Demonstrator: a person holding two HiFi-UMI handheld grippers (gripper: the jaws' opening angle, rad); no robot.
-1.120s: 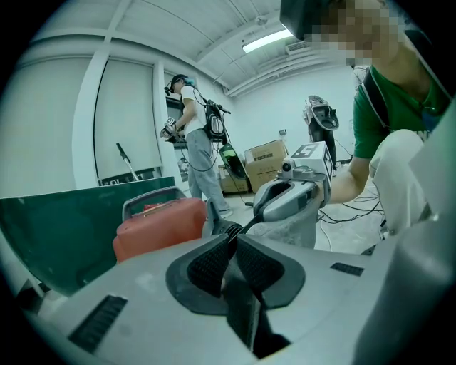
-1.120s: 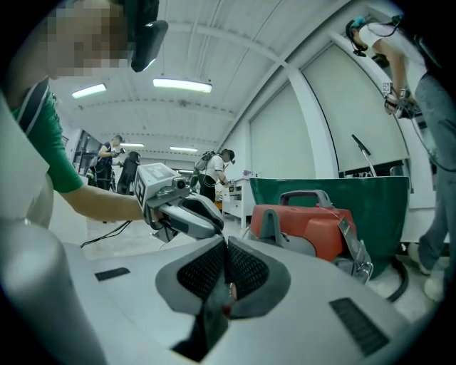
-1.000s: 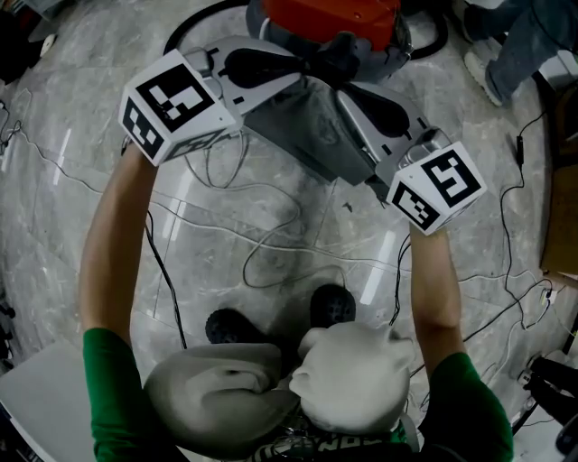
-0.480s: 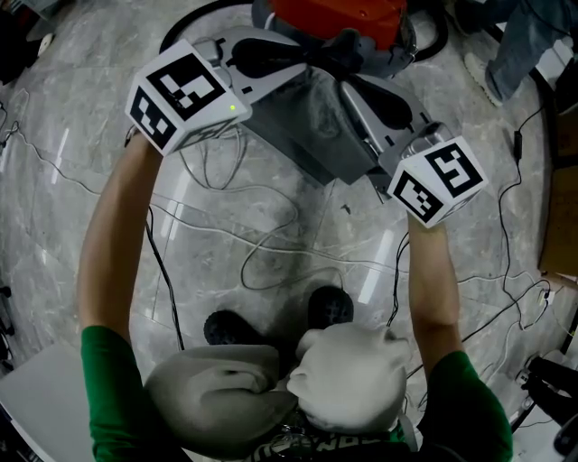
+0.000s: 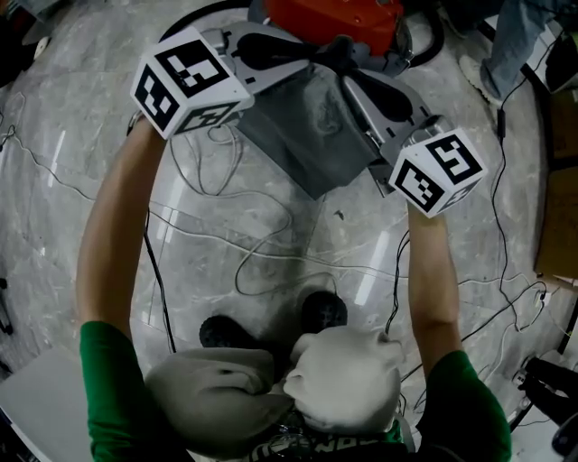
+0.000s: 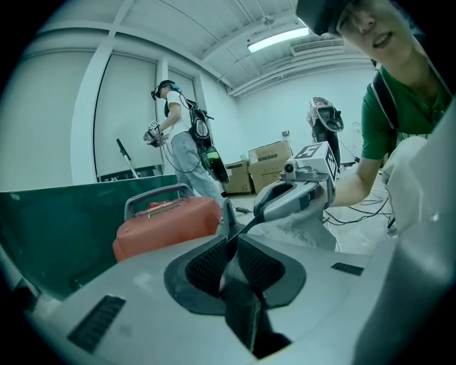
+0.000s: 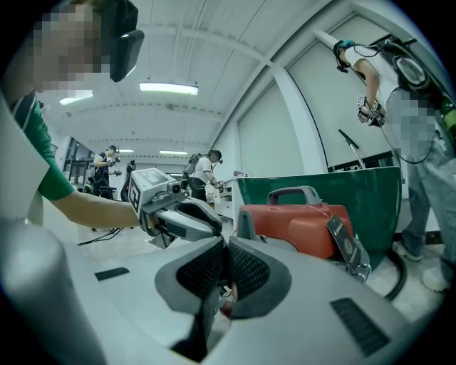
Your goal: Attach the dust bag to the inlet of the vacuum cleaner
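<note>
A grey dust bag (image 5: pixel 298 135) hangs between my two grippers, just in front of the red vacuum cleaner (image 5: pixel 339 16) at the top of the head view. My left gripper (image 5: pixel 318 56) reaches in from the left and is shut on the bag's dark top edge (image 6: pixel 229 242). The right gripper (image 5: pixel 348 70) comes from the right; its jaws are opening slightly, with the pads still pressed on the bag's edge (image 7: pixel 222 274). In both gripper views the vacuum cleaner (image 7: pixel 313 224) stands close behind the jaws, grey handle on top. Its inlet is hidden.
A black hose (image 5: pixel 194 23) curls round the vacuum. Thin cables (image 5: pixel 271 235) and a clear plastic sheet (image 5: pixel 181 217) lie on the marble floor. A green board (image 7: pixel 320 189) stands behind the vacuum. Other people (image 6: pixel 182 142) and cardboard boxes (image 6: pixel 267 160) are further off.
Both grippers and the bag have drifted up the head view, closer to the red vacuum. The bag stays held at both ends.
</note>
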